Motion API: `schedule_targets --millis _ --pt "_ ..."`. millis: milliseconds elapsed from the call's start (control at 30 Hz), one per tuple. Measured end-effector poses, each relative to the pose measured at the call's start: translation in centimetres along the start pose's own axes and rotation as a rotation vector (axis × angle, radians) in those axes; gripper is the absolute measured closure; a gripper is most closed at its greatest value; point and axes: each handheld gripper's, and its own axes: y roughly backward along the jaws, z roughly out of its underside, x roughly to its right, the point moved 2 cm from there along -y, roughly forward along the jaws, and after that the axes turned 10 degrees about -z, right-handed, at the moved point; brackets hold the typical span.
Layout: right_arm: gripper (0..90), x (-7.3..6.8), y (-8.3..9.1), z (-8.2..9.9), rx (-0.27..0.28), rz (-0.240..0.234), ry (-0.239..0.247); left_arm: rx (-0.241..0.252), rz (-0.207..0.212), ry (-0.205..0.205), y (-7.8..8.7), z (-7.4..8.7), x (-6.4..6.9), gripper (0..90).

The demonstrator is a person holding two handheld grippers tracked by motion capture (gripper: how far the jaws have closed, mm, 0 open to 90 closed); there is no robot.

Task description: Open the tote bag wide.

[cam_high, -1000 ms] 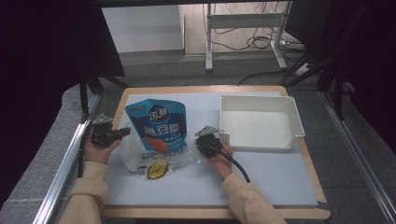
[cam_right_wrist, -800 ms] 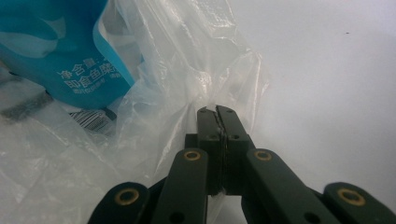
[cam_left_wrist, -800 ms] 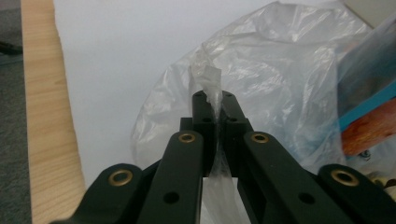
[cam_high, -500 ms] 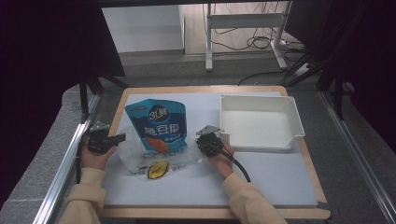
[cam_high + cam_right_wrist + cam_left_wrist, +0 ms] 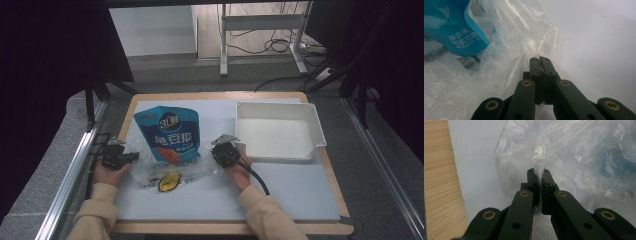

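A blue snack pouch (image 5: pixel 170 132) lies on the white mat with its lower end inside a clear plastic bag (image 5: pixel 167 172). My left gripper (image 5: pixel 134 156) is at the bag's left edge, shut on a pinch of the film (image 5: pixel 538 171). On the bag's right edge my right gripper (image 5: pixel 216 153) is also shut on the plastic (image 5: pixel 539 60). The right gripper view shows the pouch (image 5: pixel 454 27) with its barcode behind the film. Both grippers lie low on the mat, held by hands in beige sleeves.
A white tray (image 5: pixel 314 131) sits on the mat to the right of my right gripper. The wooden table edge (image 5: pixel 439 185) runs along the left of the mat. A metal rail (image 5: pixel 70 170) borders the table's left side.
My left gripper has sunk toward the mat with the bag's edge still in it. The right gripper and the pouch have kept their places.
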Motion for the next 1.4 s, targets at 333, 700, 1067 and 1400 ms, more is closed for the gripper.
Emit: schedule_targets --millis 333,700,1067,1400 --pt "84.3 0.0 0.2 -0.1 0.009 -0.01 -0.015 0.003 0.01 0.014 0.0 0.1 -0.1 88.9" --pt "59.2 -0.4 4.5 -2.3 0.159 -0.018 -0.051 0.011 0.019 0.014 0.2 0.0 0.0 88.8" --pt "62.2 -1.9 10.8 -5.9 0.29 -0.18 -0.042 0.013 0.021 0.012 0.3 -0.1 0.1 88.7" --pt "86.9 -5.7 8.0 -5.4 0.163 -0.308 0.028 0.017 0.022 0.012 0.4 -0.1 0.1 88.6"
